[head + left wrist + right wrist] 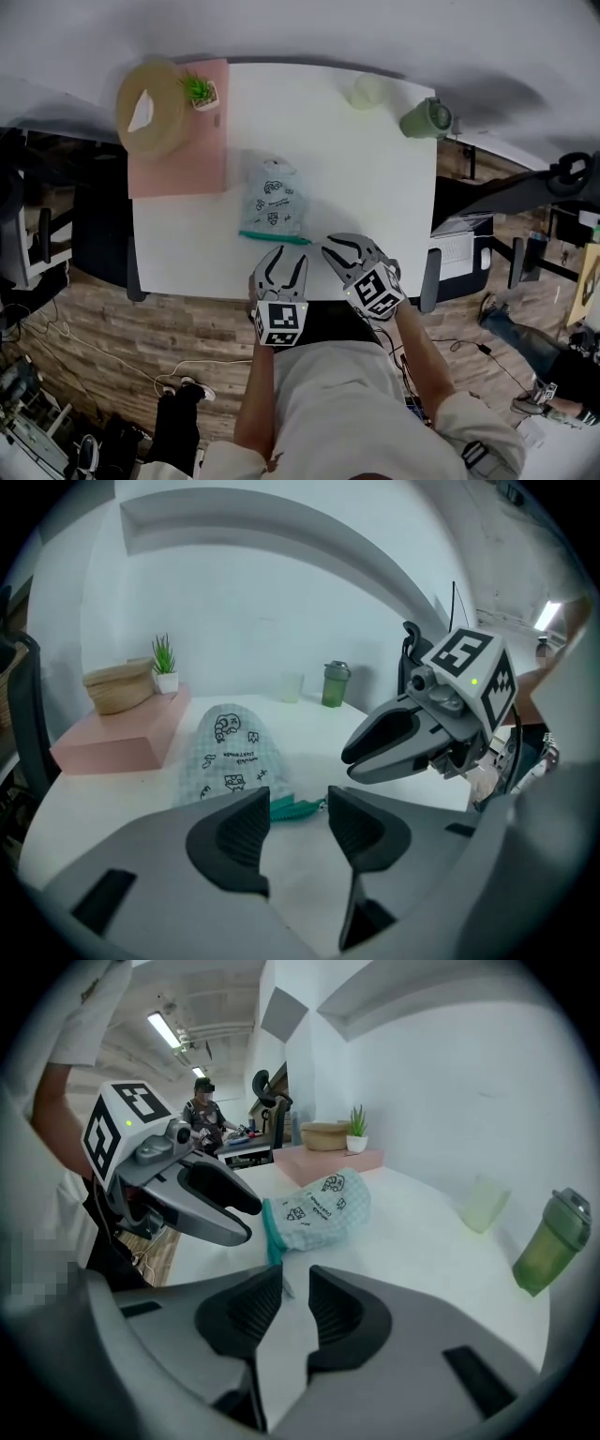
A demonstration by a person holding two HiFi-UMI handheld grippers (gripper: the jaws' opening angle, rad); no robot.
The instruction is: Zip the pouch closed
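Left gripper (pixel 281 255) and right gripper (pixel 339 246) sat low at the near edge of the surface (pixel 375 187), short of the pouch (pixel 274 199). The smart play, I'd say: one gripper pins the end of the zip (pixel 274 237) while the other draws it straight along, keeping the fabric flat. The left jaws were partly apart with nothing between them. The right jaws showed only a narrow gap, also empty. The pouch lay flat just beyond, teal zip edge nearest the grippers, untouched.
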